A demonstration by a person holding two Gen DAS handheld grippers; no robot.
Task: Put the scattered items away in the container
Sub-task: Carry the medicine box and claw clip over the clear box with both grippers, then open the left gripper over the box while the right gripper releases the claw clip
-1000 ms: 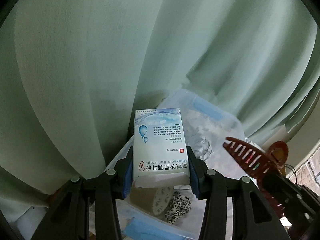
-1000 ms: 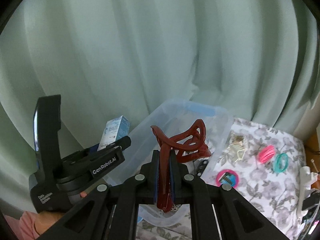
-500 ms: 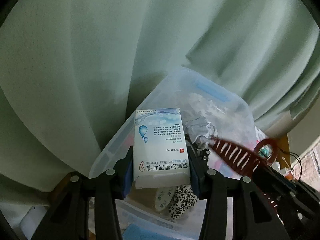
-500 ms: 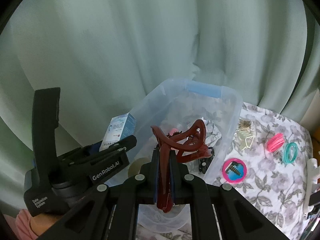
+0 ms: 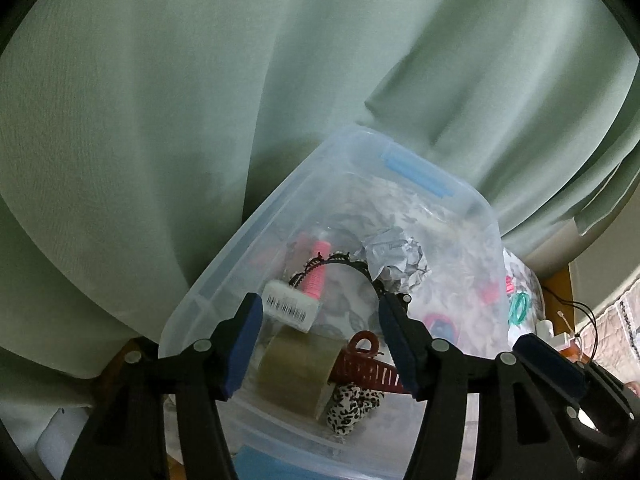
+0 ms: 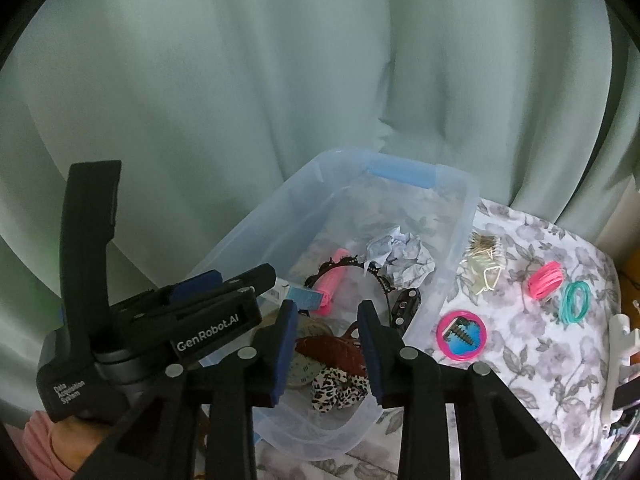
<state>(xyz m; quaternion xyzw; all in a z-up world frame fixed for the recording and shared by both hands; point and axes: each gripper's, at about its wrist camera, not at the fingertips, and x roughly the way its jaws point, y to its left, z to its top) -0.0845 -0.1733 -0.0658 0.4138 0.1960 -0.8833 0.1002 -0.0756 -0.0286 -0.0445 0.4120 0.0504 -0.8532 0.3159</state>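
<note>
Bin: clear plastic, on a floral cloth, holds box, claw clip, tape, scrunchie.

Left gripper, right gripper: both poised over the bin, jaws spread, empty, probably for dropping. Box and clip lie below, apart from the jaws.

Outstanding: pink bands, teal bands, pink case, on the cloth beside the bin.

Tape roll half behind claw clip, medicine box partly hidden by left gripper
</note>
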